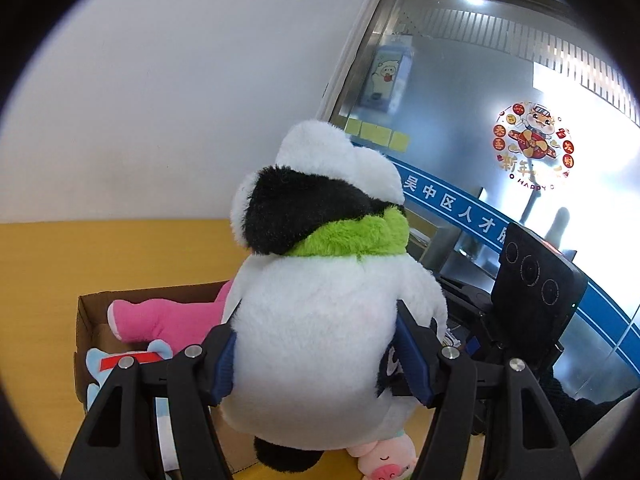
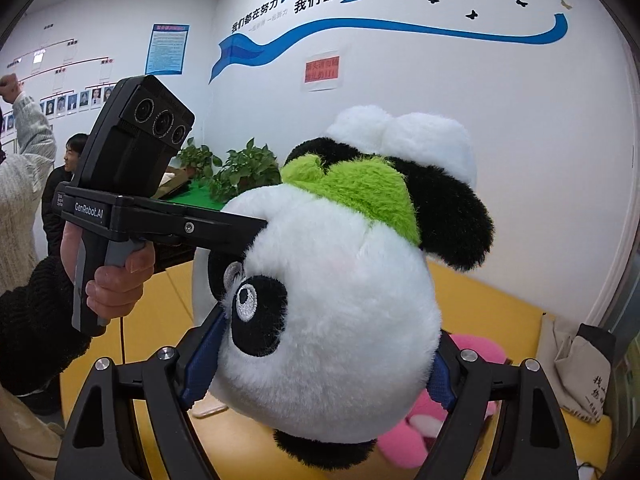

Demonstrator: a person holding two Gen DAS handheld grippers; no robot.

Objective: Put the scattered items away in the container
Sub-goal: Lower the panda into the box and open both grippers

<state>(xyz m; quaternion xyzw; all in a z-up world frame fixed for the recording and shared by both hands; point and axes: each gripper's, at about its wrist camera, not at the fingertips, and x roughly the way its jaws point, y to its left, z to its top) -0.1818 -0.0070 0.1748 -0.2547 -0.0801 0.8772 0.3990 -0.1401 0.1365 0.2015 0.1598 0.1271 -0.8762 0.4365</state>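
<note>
White walls with a blue ribbon stripe (image 2: 360,28) are backing a yellow table (image 1: 80,264), and a frosted glass partition (image 1: 460,92) is standing to the right in the left wrist view.

At the left of that view a cardboard box (image 1: 86,312) is sitting on the table, holding a pink plush toy (image 1: 160,320) and a pale blue plush toy (image 1: 96,364) with a red tag; the near part of the box is hiding behind the gripper arms. Beside it, the left gripper (image 1: 316,356) is clamping its blue pads on the white body of a plush panda (image 1: 332,320), which is hanging above the table with its green scarf (image 1: 352,236) and white hat (image 1: 332,152) uppermost. A small pink pig toy (image 1: 384,460) is peeking out under the panda, cut off at the bottom edge.

In the right wrist view, the right gripper (image 2: 320,368) is squeezing the panda's head from both sides; only one eye is showing. A hand (image 2: 116,280) in a black sleeve is gripping the other gripper's handle at the left. A person at the far left is cut off by the edge. Bare yellow tabletop is stretching behind the panda toward a cloth bag (image 2: 580,368) at the right edge.
</note>
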